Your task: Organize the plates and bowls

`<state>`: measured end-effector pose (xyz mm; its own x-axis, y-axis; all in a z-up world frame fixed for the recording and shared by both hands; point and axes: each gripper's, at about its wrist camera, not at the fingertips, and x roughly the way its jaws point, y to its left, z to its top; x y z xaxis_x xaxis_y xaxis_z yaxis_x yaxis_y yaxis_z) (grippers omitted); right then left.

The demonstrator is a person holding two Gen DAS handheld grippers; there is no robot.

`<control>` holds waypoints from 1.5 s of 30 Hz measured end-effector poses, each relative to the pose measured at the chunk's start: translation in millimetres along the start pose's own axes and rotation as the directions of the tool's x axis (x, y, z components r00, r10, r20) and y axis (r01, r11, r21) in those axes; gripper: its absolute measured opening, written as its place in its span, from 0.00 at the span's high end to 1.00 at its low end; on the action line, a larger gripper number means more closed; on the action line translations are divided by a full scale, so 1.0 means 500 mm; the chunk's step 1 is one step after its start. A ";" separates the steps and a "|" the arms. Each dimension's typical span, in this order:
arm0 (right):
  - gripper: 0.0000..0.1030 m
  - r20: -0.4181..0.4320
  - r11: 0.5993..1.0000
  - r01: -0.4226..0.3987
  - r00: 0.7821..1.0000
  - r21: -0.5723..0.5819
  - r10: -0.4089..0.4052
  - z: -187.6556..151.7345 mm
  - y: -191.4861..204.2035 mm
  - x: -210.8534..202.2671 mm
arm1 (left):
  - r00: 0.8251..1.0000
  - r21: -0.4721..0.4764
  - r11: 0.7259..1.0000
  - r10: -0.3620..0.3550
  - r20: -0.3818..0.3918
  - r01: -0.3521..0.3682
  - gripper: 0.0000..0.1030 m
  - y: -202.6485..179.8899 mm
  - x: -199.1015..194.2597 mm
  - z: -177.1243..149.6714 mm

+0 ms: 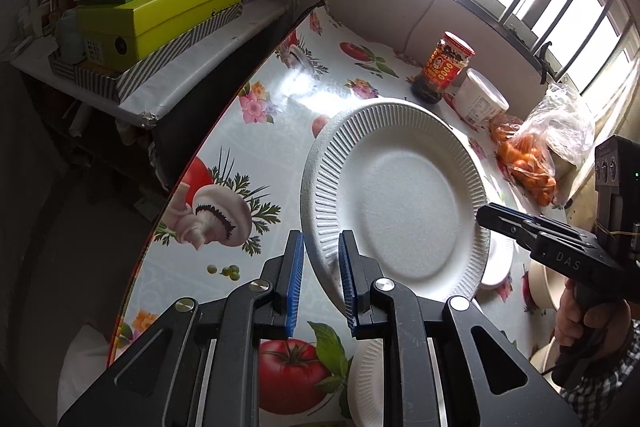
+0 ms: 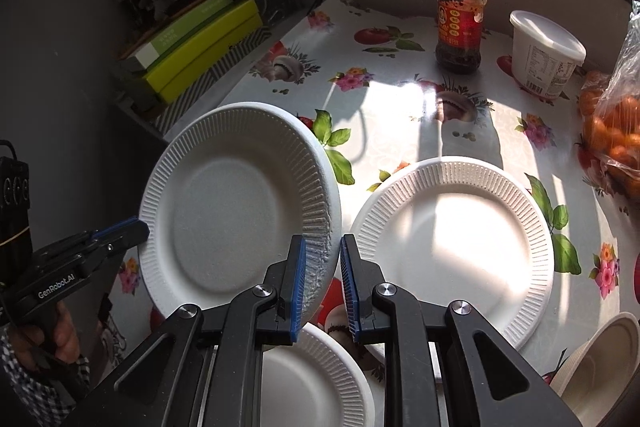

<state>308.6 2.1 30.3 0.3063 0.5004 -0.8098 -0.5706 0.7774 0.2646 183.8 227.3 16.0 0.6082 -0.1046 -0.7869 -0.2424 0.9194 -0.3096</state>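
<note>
A white ribbed foam plate (image 1: 400,195) hangs tilted above the table, held at opposite edges by both grippers. My left gripper (image 1: 320,243) is shut on its near rim, and it shows in the right wrist view as the left gripper (image 2: 142,227) clamped on the plate's left edge. My right gripper (image 2: 323,245) is shut on the same plate (image 2: 236,203) at its right rim, and appears as the right gripper (image 1: 482,215) from the left wrist. A second plate (image 2: 452,247) lies flat on the tablecloth, a third plate (image 2: 312,383) lies below my fingers, and a beige bowl (image 2: 592,359) sits at the lower right.
A chili sauce jar (image 2: 460,23), a white lidded tub (image 2: 544,55) and a bag of oranges (image 2: 616,131) stand along the far side by the window wall. Stacked green boxes (image 1: 160,15) fill a side shelf beyond the table's left edge (image 1: 192,163).
</note>
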 end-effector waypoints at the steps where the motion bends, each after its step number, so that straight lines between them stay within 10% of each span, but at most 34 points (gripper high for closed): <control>1: 0.83 0.002 1.000 0.002 1.000 0.003 -0.002 -0.006 0.000 -0.005 | 1.000 0.005 1.000 -0.001 0.000 0.001 0.82 -0.005 -0.003 -0.005; 45: 0.83 -0.069 0.993 0.003 0.998 0.120 0.005 -0.270 -0.045 -0.090 | 0.990 0.115 0.992 -0.043 -0.133 0.059 0.82 -0.078 0.006 -0.182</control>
<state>205.0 -89.6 -9.7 0.2501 0.4770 -0.8426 -0.4737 0.8192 0.3231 126.3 156.8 -23.0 0.5123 -0.1937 -0.8367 -0.1180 0.9491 -0.2919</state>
